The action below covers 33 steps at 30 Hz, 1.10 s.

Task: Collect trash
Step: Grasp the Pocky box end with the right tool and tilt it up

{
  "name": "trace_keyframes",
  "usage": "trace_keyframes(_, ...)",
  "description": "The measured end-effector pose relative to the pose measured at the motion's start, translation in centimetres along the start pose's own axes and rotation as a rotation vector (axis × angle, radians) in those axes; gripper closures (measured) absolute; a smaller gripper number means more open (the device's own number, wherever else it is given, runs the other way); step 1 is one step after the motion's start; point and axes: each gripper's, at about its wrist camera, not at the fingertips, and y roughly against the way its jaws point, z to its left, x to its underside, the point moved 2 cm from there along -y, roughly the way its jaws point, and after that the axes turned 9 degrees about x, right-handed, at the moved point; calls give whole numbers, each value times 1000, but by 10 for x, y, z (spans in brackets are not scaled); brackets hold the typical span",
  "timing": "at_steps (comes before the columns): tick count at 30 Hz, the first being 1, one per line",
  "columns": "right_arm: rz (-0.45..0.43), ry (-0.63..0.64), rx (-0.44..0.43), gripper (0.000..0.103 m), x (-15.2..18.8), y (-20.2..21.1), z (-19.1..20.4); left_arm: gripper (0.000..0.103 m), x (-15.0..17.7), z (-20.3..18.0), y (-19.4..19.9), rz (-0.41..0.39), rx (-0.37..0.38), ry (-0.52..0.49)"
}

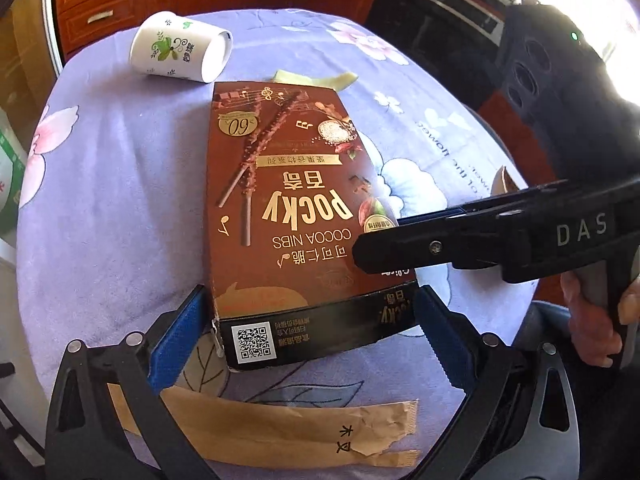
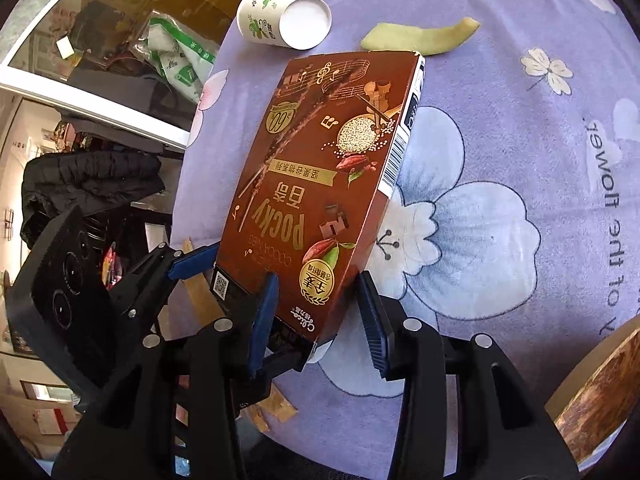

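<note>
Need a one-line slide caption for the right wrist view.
Both grippers flank a tilted snack box on a flowered tablecloth, paper cup beyond.

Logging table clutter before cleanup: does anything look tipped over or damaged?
Yes. The paper cup lies on its side on the tablecloth, and the brown paper sleeve near the Pocky box is torn.

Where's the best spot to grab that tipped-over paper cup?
Grip the paper cup across its round side wall, coming from above. It lies on its side on the tablecloth, apart from the Pocky box, open mouth facing the camera.
</note>
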Motion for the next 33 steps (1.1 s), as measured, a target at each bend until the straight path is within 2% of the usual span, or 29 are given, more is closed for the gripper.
trace_keyframes(6,-72,14,-55,63,-3,34,6,4,8,-16,19,-2,-18,-51)
trace_keyframes(11,-89,32,-38,63,-4,43,10,4,19,-33,16,0,-55,-115)
trace_keyframes(13,-72,18,-40,64,-4,38,7,4,24,-38,14,-2,-93,-142)
trace_keyframes(15,-59,12,-33,64,-3,33,4,4,27,-38,13,-17,-165,-149)
trace_keyframes(19,-58,7,-27,64,0,32,1,11,28,-32,16,-37,-268,-157)
trace_keyframes(24,-58,6,-20,64,0,31,-9,11,32,-31,14,-37,-339,-201)
trace_keyframes(28,-10,-3,-22,64,1,10,-11,12,30,-38,8,-64,-388,-255)
trace_keyframes(30,16,-8,-32,67,2,-1,-10,28,29,-41,11,-70,-382,-276)
trace_keyframes(33,22,-13,-30,67,3,-5,-10,32,22,-42,12,-81,-414,-287)
